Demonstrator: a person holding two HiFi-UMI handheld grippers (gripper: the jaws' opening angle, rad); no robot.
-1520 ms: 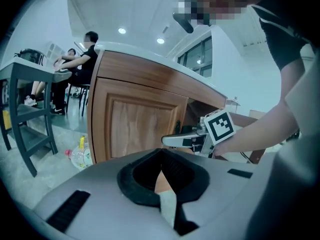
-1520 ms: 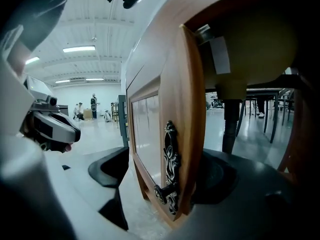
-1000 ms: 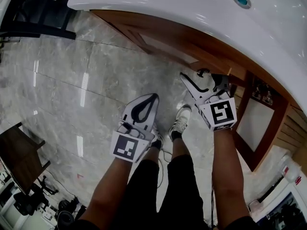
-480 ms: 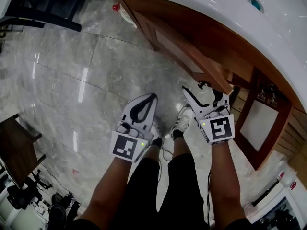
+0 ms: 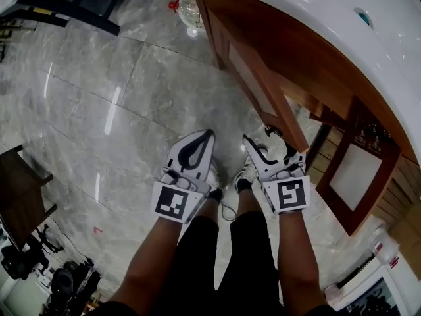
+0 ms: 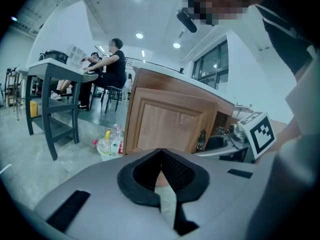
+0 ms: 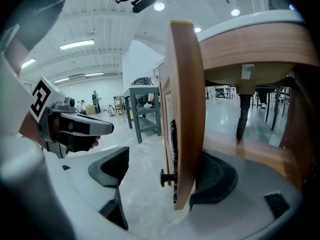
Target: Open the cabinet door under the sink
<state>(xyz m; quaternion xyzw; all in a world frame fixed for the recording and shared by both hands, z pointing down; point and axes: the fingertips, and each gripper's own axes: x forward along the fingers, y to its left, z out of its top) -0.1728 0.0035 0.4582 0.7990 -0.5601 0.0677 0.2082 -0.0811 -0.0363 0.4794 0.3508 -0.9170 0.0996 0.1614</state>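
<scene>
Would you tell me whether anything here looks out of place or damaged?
Nothing looks damaged or spilled. The door stands open, its edge between the right gripper's parted jaws. Only some bottles sit on the floor beside the cabinet.

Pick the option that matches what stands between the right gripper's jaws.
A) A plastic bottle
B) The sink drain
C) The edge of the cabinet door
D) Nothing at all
C: in the right gripper view the free edge of the cabinet door, with its small dark knob, stands between the spread jaws of the right gripper.
</scene>
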